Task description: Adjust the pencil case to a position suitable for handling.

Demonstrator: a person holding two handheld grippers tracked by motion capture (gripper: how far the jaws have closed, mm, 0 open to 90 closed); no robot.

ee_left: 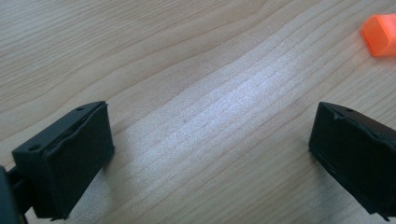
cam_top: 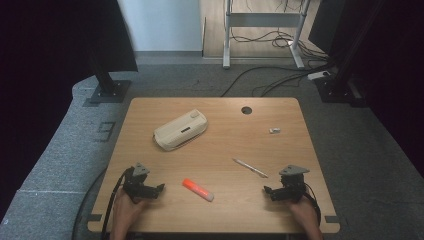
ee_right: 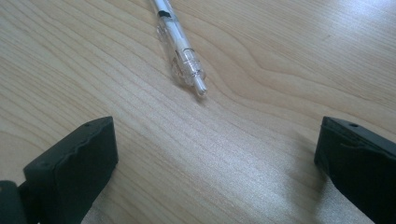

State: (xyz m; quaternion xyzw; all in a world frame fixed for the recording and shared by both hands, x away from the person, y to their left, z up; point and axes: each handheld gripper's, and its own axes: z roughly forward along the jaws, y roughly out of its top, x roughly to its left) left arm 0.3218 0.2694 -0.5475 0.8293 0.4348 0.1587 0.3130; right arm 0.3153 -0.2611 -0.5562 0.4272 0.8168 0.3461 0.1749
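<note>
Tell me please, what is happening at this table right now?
A person sits at a wooden table with a gripper in each hand. Both are open and hold nothing. The left gripper rests near an orange marker; the right gripper points at a clear pen just ahead of it. A beige pencil case and a small white object lie farther back, untouched.

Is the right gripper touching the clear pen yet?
Apart. In the right gripper view, bare tabletop lies between the open right gripper and the pen, whose tip stops short of the jaws.
</note>
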